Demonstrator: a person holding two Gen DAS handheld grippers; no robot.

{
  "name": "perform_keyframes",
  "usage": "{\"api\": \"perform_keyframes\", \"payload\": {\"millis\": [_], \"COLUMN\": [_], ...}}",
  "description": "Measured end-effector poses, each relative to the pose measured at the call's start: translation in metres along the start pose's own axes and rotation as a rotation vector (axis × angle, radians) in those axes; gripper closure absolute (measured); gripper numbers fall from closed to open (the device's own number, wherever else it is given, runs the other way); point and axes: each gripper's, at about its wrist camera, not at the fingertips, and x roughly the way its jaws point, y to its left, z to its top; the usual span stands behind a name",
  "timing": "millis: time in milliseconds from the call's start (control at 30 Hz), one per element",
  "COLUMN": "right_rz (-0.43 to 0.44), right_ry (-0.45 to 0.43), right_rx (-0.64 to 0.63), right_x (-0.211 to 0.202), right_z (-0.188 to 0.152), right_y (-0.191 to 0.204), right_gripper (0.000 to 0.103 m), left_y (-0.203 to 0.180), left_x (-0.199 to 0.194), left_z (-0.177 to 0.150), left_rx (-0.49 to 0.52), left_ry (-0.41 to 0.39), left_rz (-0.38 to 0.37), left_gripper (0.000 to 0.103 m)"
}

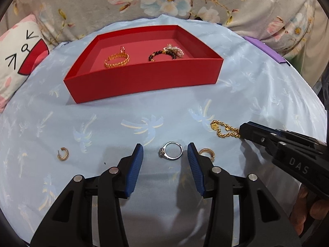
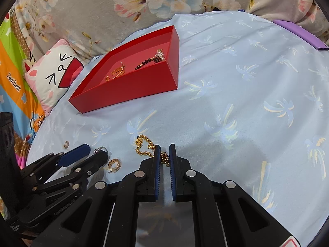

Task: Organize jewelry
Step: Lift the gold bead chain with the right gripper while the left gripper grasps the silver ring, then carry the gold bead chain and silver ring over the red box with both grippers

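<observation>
Left wrist: left claw (image 1: pixel 165 151) released astride silver ring (image 1: pixel 171 150); right claw (image 2: pixel 165 151) grasping gold chain (image 2: pixel 145 147).

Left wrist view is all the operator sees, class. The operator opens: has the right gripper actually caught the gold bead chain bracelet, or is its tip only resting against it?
Observer: Caught. In the right wrist view the right gripper is shut, with part of the gold bead chain bracelet bunched between its blue ribbed pads.
Operator: My picture ends at the white cat-face cushion. Is there anything beyond it?
Observer: Yes. Left of the white cat-face cushion lies a bright cartoon-print cloth striped in green, orange and blue, with printed lettering.
</observation>
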Motion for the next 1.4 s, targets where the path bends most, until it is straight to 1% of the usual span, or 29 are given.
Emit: {"api": "perform_keyframes", "payload": {"millis": [67, 167, 233, 300, 333, 367, 467, 667, 900, 1100, 1400], "right_rz": [-0.001, 0.0, 0.0, 0.0, 0.0, 0.0, -0.001, -0.003, 0.011, 0.022, 0.054], "right_ry": [0.0, 0.0, 0.0, 0.0, -0.001, -0.002, -0.003, -0.012, -0.035, -0.079, -0.138], "right_rx": [-0.001, 0.0, 0.0, 0.0, 0.0, 0.002, 0.002, 0.007, -0.011, -0.041, -0.075], "right_x": [0.0, 0.0, 0.0, 0.0, 0.0, 0.0, -0.001, -0.003, -0.013, -0.033, -0.064], "right_z": [0.0, 0.0, 0.0, 0.0, 0.0, 0.0, 0.0, 0.001, -0.001, 0.006, 0.026], "right_y": [0.0, 0.0, 0.0, 0.0, 0.0, 0.0, 0.0, 0.0, 0.007, 0.02, 0.036], "right_gripper": [0.095, 0.095, 0.095, 0.095, 0.095, 0.095, 0.095, 0.095, 0.096, 0.096, 0.096], "left_y": [0.0, 0.003, 0.006, 0.011, 0.013, 0.015, 0.021, 0.025, 0.034, 0.04, 0.052], "left_x": [-0.001, -0.001, -0.002, -0.002, -0.002, -0.001, -0.003, -0.011, -0.032, -0.049, -0.07], "left_z": [-0.001, -0.001, 0.0, 0.001, 0.001, 0.001, 0.001, -0.001, -0.001, 0.002, 0.011], "left_rx": [-0.002, -0.016, -0.03, -0.048, -0.058, -0.065, -0.088, -0.092, -0.118, -0.126, -0.139], "left_ry": [-0.008, -0.013, -0.014, -0.015, -0.014, -0.012, -0.009, -0.022, -0.049, -0.08, -0.114], "left_rz": [0.006, 0.011, 0.009, 0.003, -0.002, -0.006, -0.03, -0.033, -0.04, -0.033, -0.04], "left_gripper": [0.062, 0.071, 0.08, 0.085, 0.094, 0.096, 0.096, 0.097, 0.097, 0.097, 0.097]}}
